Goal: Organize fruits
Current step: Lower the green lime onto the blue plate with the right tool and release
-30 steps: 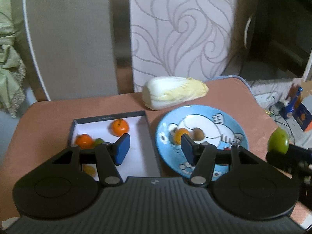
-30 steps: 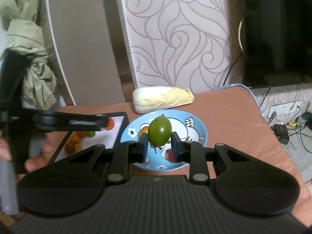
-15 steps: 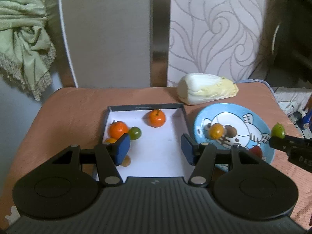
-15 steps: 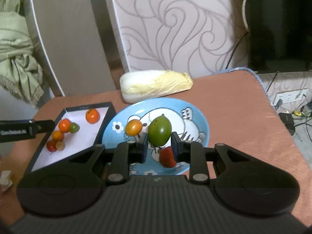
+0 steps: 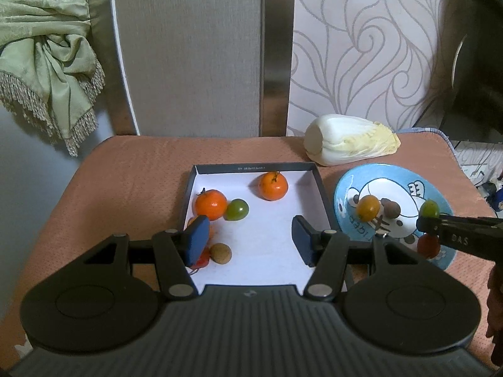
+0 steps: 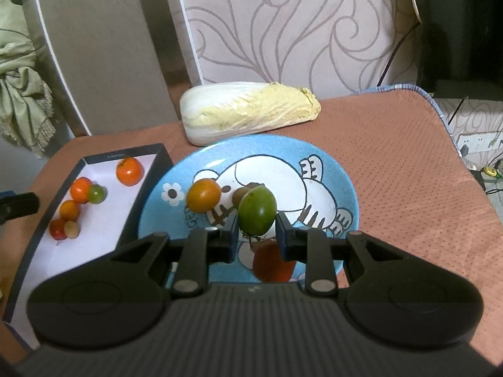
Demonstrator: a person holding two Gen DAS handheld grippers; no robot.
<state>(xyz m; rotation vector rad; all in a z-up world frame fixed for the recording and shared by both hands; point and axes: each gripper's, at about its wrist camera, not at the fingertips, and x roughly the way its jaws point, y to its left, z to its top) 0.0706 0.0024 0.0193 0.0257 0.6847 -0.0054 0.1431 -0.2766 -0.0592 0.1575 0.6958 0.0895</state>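
My right gripper is shut on a green tomato, held just above the blue cartoon plate. On that plate lie an orange-yellow tomato, a small brown fruit and a red tomato beneath the jaws. My left gripper stands open with nothing between its pads, over the white-lined box. The box holds two tangerines, a small green tomato, a tan round fruit and more partly behind the left pad. The right gripper also shows from the left wrist view.
A napa cabbage lies behind the plate near the table's back edge. The table wears a salmon cloth. A green curtain hangs at the left, patterned wall panels stand behind, and a dark screen with cables sits at the right.
The right gripper came down and forward over the plate with the green tomato. The left gripper swung left from the plate to over the box, then held still.
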